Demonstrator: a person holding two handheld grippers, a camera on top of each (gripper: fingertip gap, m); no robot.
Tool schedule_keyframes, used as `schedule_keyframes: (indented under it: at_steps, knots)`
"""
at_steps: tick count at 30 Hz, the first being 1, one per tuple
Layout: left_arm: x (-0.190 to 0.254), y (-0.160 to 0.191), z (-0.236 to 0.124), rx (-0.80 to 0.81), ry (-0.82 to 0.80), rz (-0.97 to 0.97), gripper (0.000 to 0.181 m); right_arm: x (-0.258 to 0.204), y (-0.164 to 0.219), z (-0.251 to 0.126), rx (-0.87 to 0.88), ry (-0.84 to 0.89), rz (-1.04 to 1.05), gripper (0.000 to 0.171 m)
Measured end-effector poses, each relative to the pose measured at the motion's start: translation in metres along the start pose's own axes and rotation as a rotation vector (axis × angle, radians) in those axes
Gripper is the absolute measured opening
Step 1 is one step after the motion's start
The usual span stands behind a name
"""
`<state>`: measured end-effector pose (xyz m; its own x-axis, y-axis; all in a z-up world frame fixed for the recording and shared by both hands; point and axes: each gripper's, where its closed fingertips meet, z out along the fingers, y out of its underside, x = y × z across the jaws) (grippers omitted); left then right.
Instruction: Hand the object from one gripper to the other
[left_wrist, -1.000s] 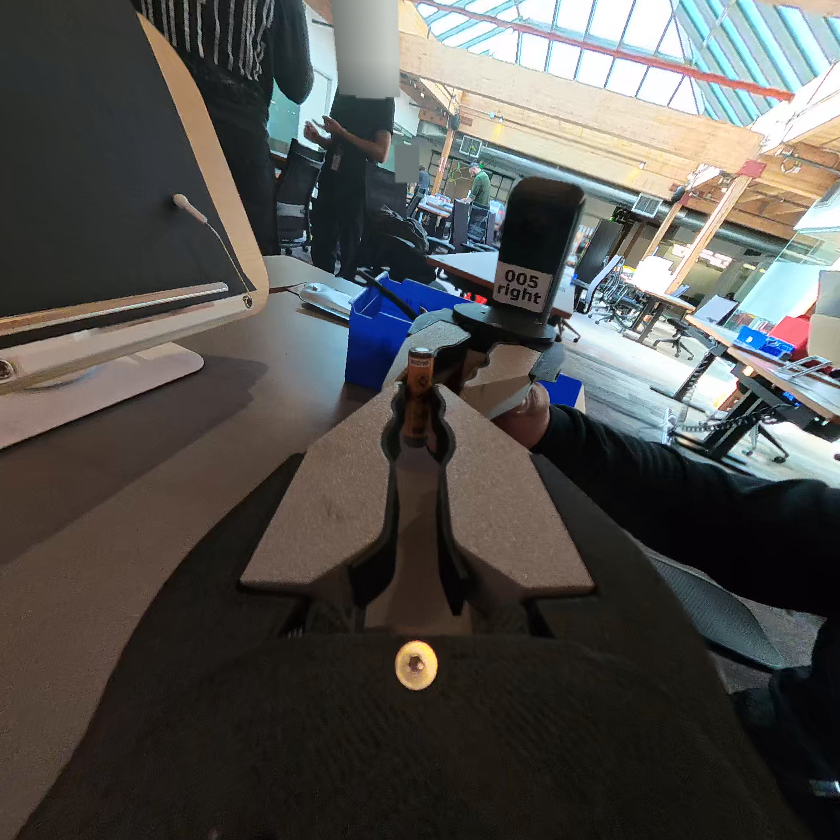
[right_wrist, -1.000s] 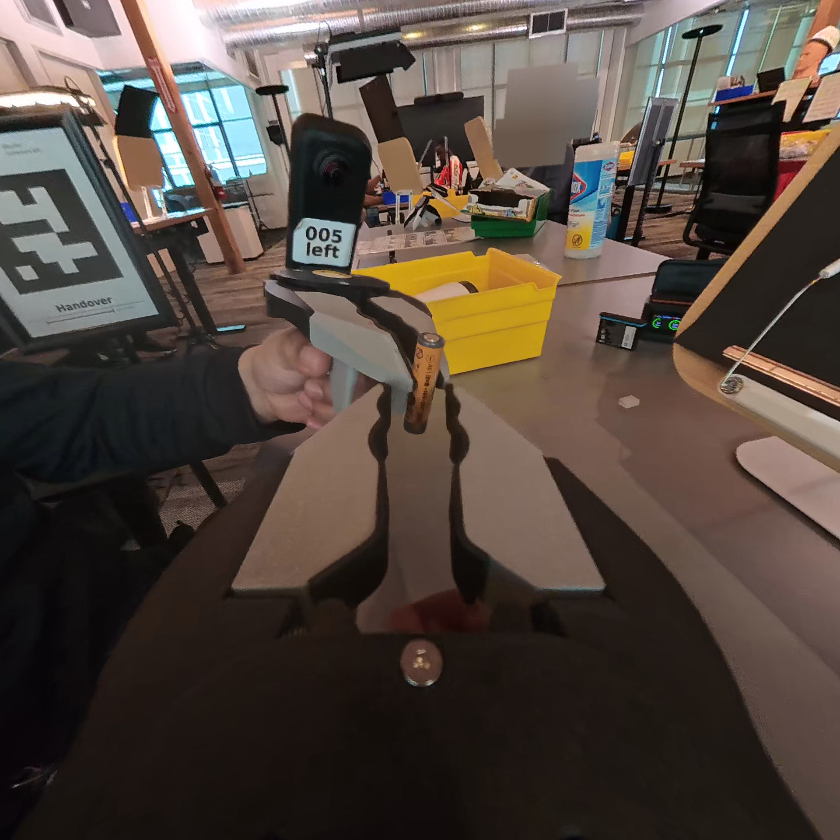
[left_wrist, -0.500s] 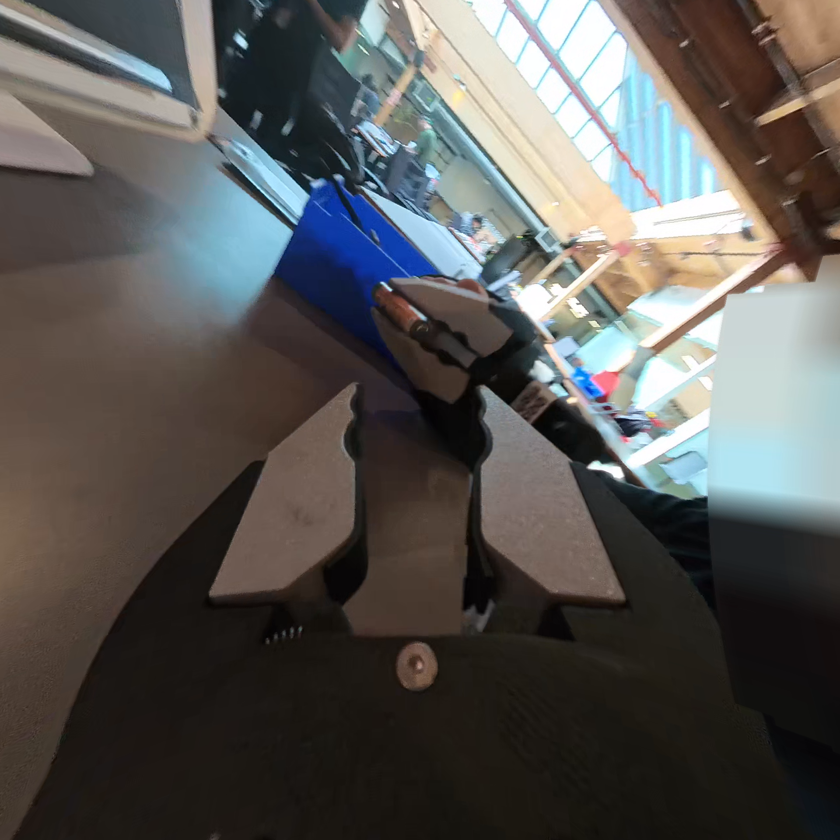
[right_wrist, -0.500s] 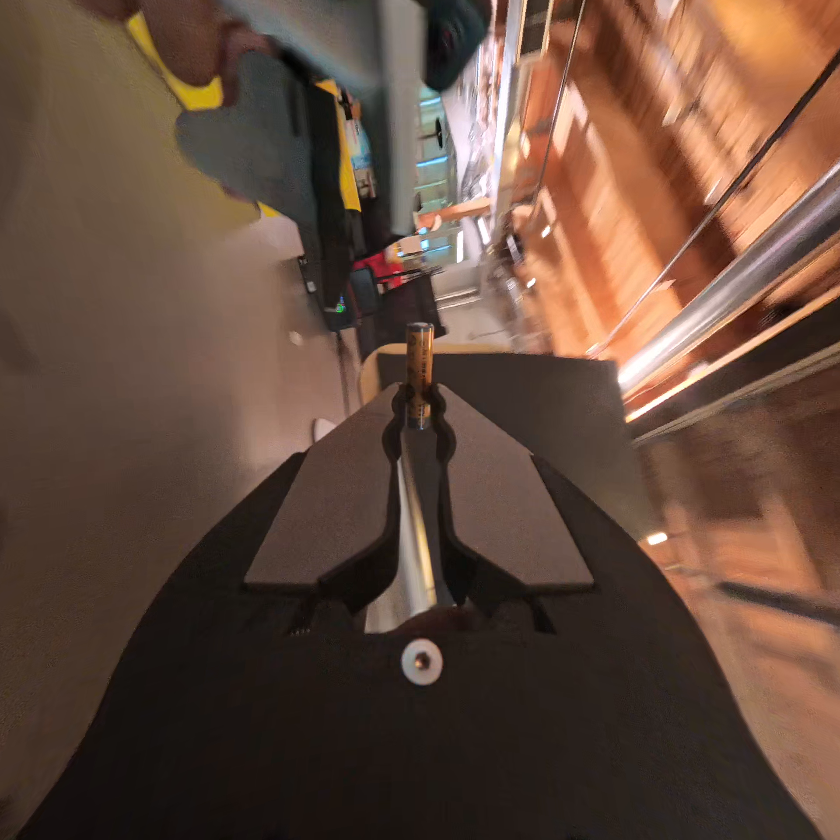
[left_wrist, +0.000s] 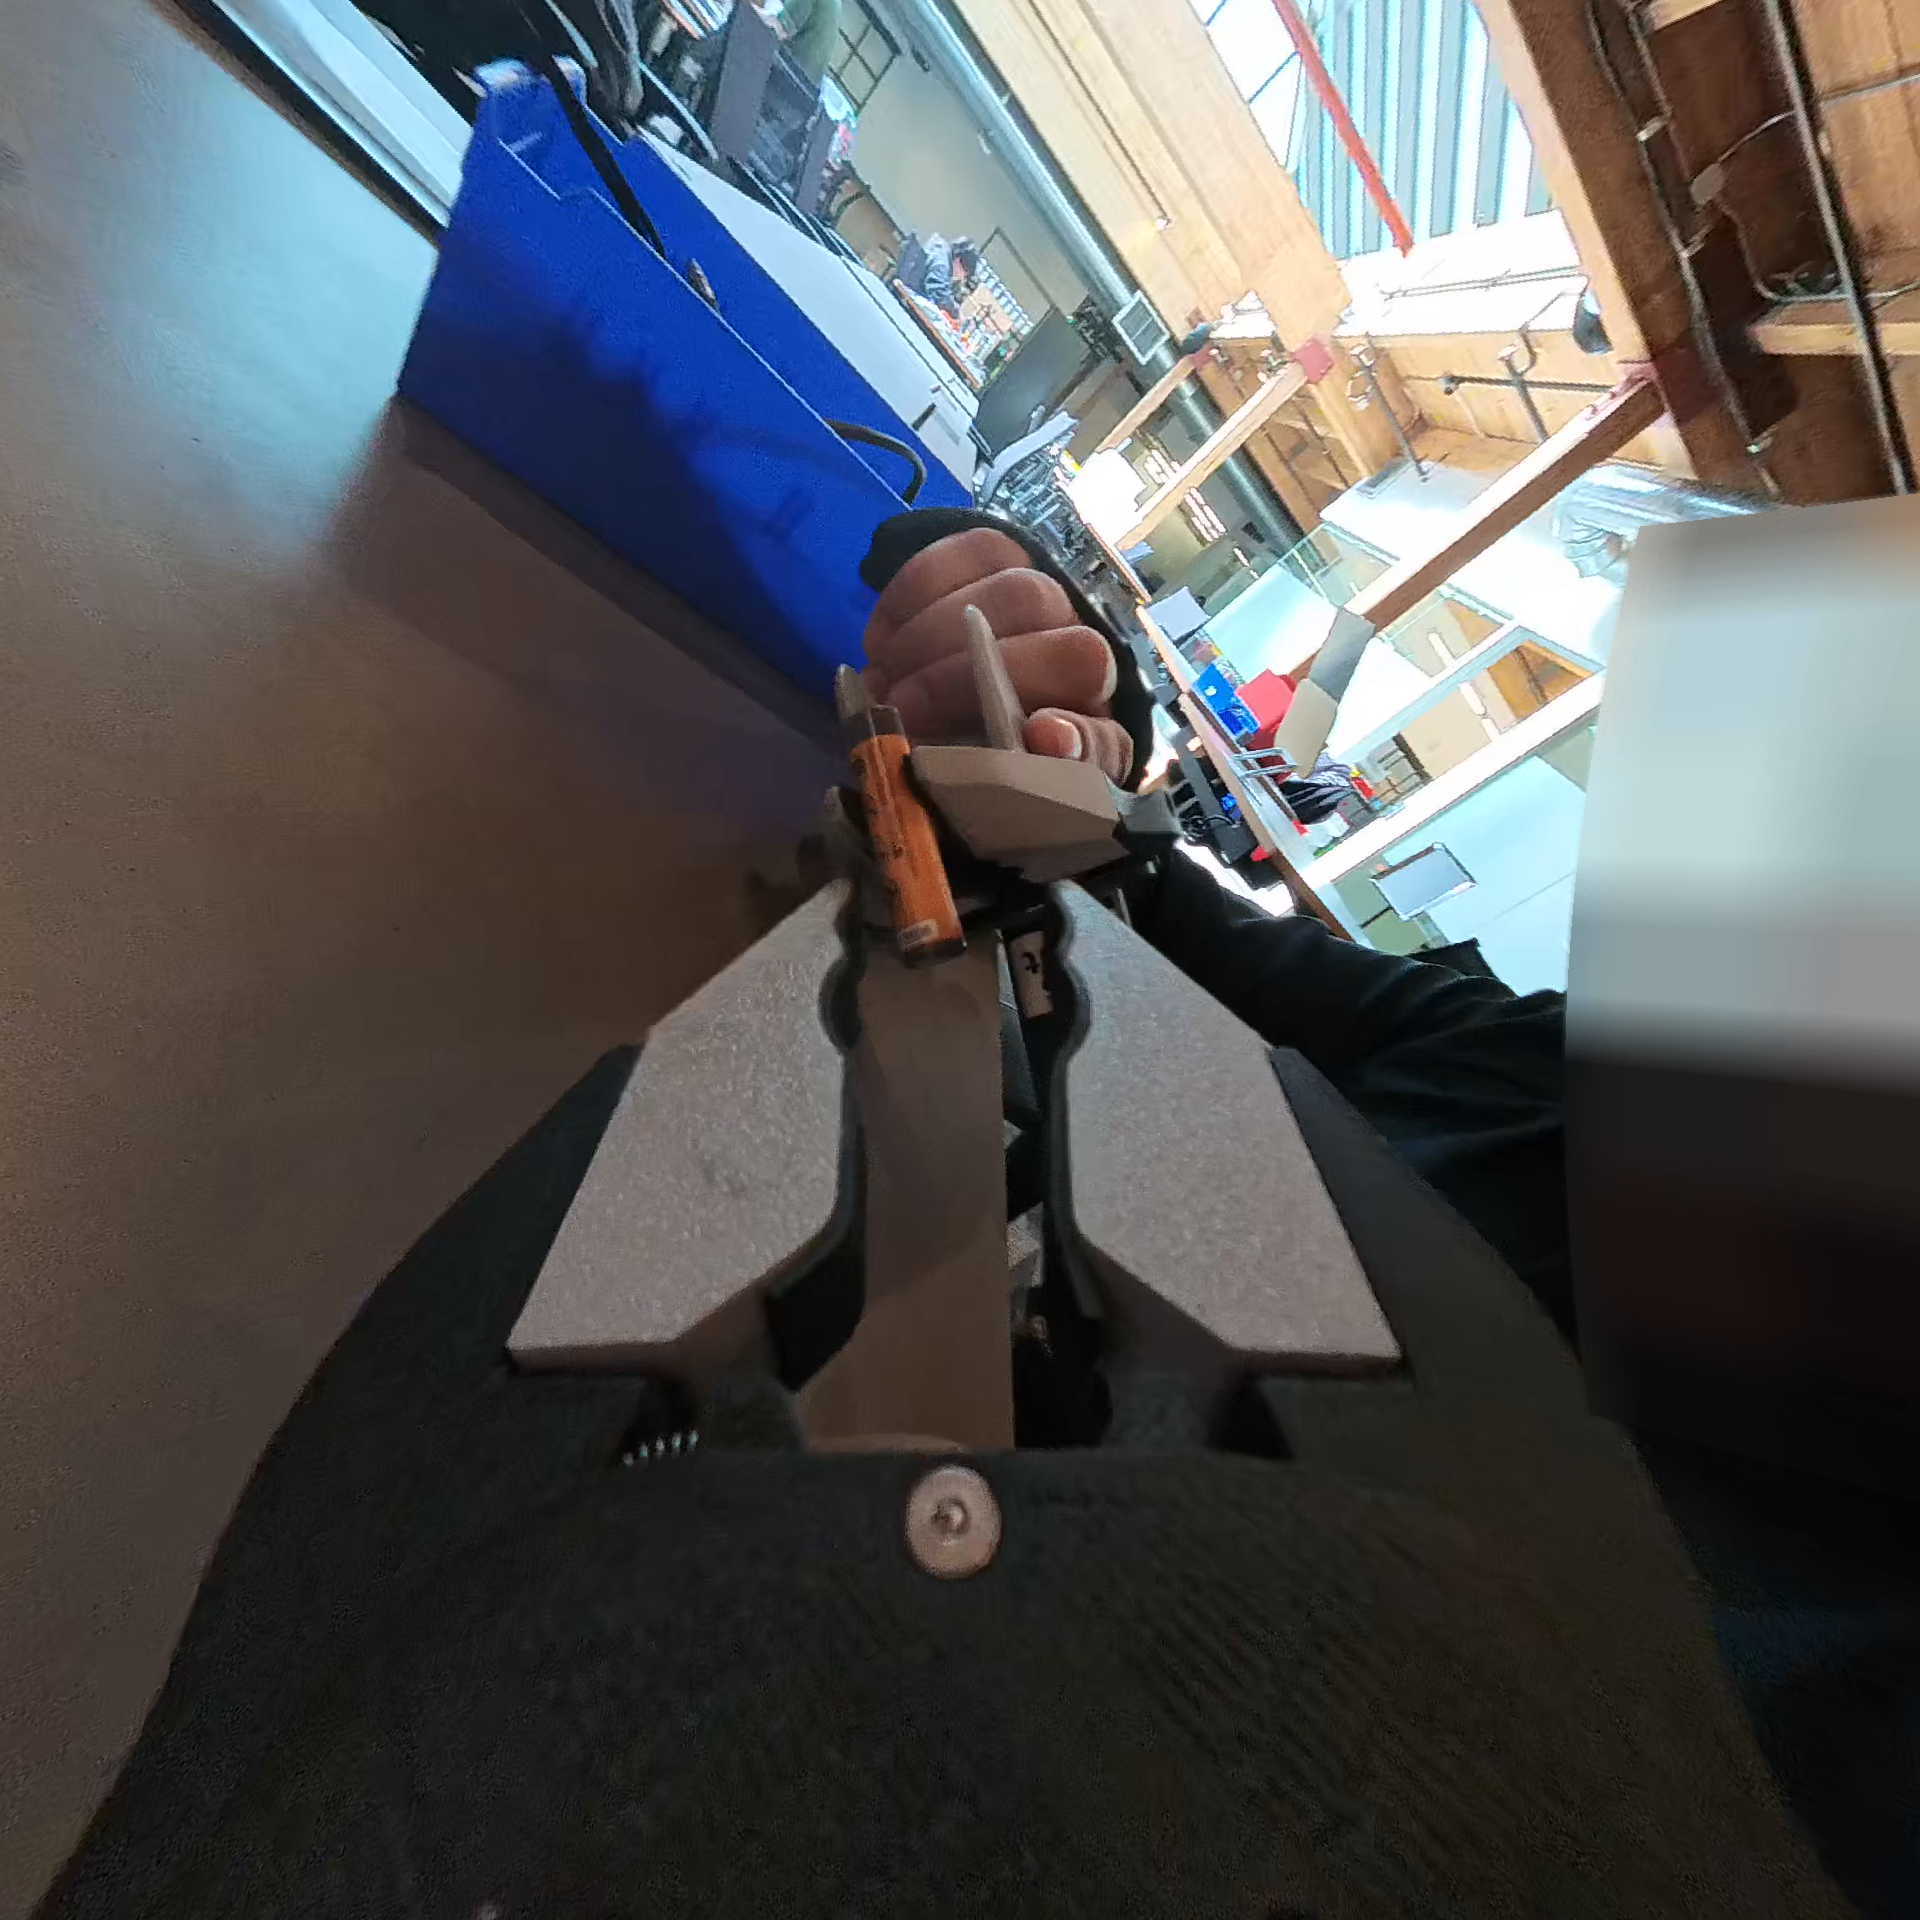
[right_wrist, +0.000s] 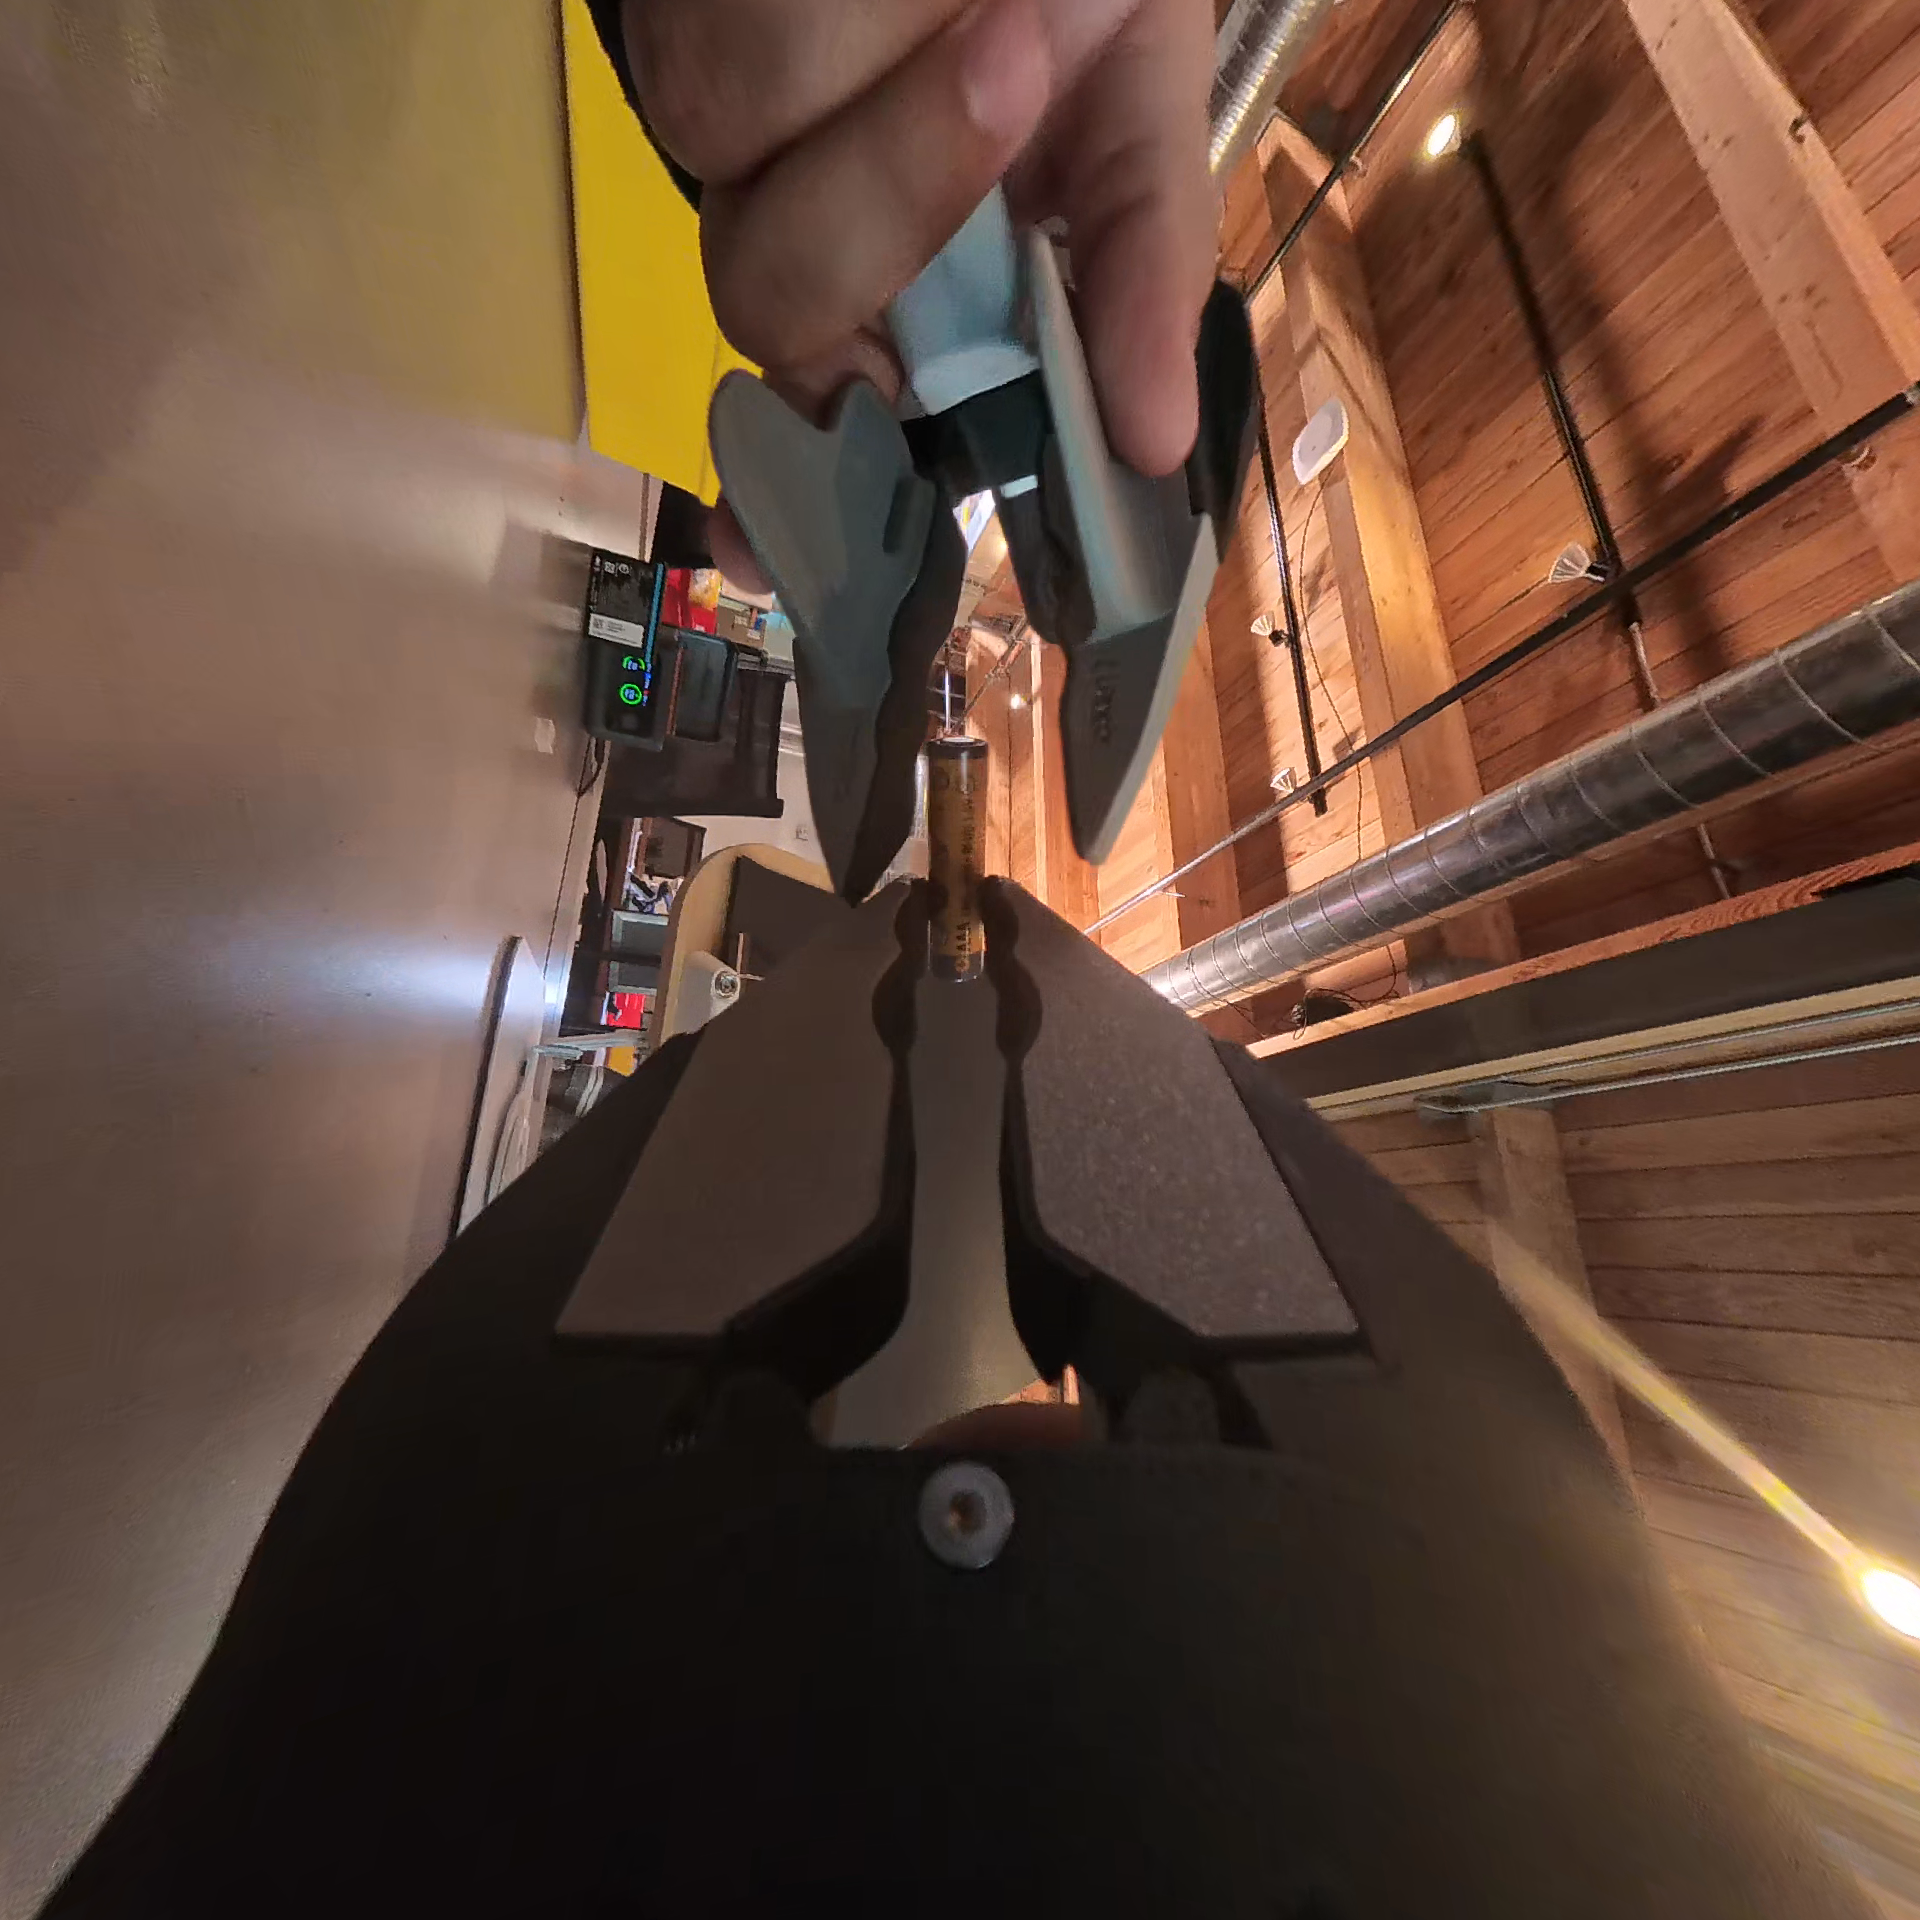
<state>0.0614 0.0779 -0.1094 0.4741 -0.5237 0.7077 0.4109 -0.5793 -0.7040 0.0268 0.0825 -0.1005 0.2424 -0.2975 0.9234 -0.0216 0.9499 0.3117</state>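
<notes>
- Low centre of the right wrist view: right gripper (right_wrist: 958, 914) has its fingers clamped on the lower end of the battery (right_wrist: 957, 854), which stands upright out of the tips toward frame top.
- Just past those tips, upper centre: left gripper (right_wrist: 971, 821) comes down from the frame top with its fingers spread, one on each side of the battery's free upper end. Cannot tell whether either pad touches it.
- A hand (right_wrist: 935, 135) at top centre of that frame grips the left gripper's handle.
- Left wrist view, near: the left gripper's own grey fingers (left_wrist: 717, 1132) sit apart in frame centre, with a wide gap between them.
- At their tips, slightly above centre: the same battery, orange-wrapped, tilted and pinched by the right gripper, which enters from the right.
- Behind it, a hand (left_wrist: 987, 665) with a dark sleeve wraps the right gripper's handle.
- Mid-distance: grey table (left_wrist: 208, 727) fills the left side; blue bin (left_wrist: 623, 384) sits on it, upper left.
- Right wrist view, upper left: yellow bin (right_wrist: 634, 312) on the table, dark device with green lights (right_wrist: 629, 681) mid-left.
- Far: wooden beams and ceiling, metal duct (right_wrist: 1558, 821) at right.
</notes>
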Motion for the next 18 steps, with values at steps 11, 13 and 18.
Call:
schedule_keyframes:
  at_steps: [11,13,18]
  knots:
    - [-0.048,0.009,-0.019,-0.251,-0.513,0.396,0.008,-0.013,-0.004,-0.007,0.107,-0.133,0.418,0.019]
    - [-0.059,0.01,-0.028,-0.373,-0.659,0.546,0.008,-0.018,0.002,-0.006,0.087,-0.259,0.667,0.048]
    - [-0.05,0.009,-0.025,-0.54,-0.723,0.773,0.008,-0.029,0.002,-0.007,0.092,-0.429,0.92,0.045]
